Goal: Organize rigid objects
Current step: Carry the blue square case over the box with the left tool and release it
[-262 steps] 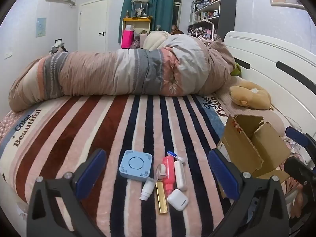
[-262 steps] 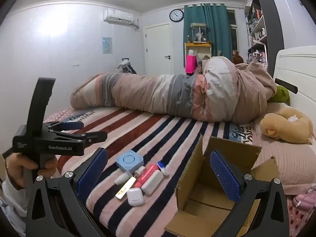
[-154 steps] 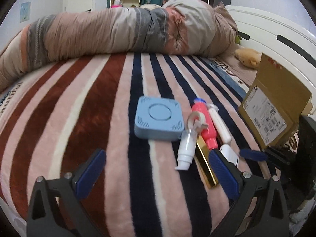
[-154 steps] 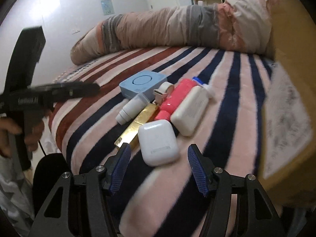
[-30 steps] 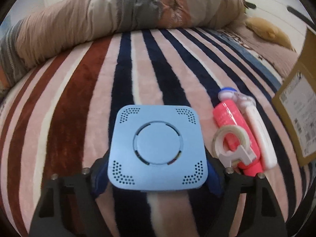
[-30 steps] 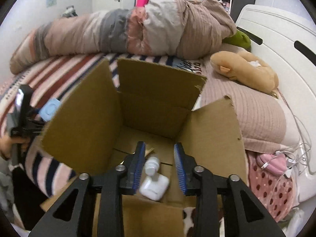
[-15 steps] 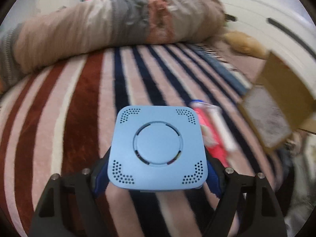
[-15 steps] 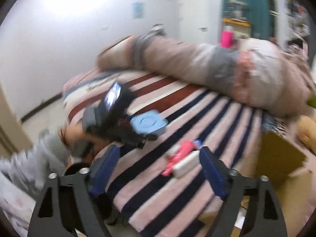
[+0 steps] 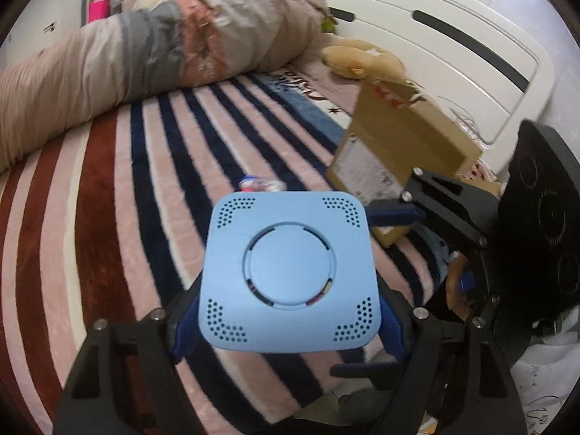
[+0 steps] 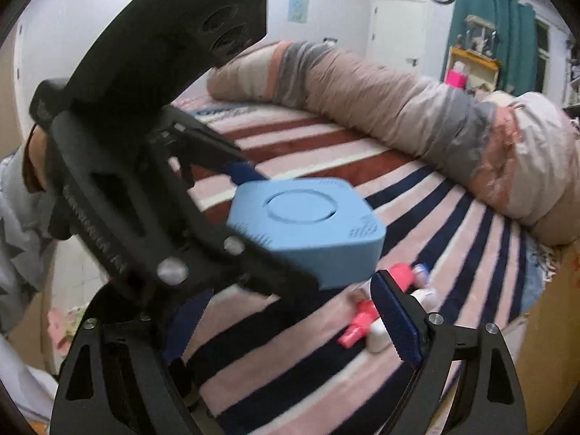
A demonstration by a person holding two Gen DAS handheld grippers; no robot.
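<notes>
Above the striped blanket, the left gripper clamps the blue box, crossing the wide-open right gripper.

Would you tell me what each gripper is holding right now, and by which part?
The left gripper clamps the blue square device by its opposite side edges; the right gripper is open, holding nothing.

Both grippers were matte black plastic frames with triangular cutouts and silver screws; left gripper and right gripper carried blue ribbed pads. Embossed lettering ran along one arm. Grey star-print sleeve, bare skin above it.
</notes>
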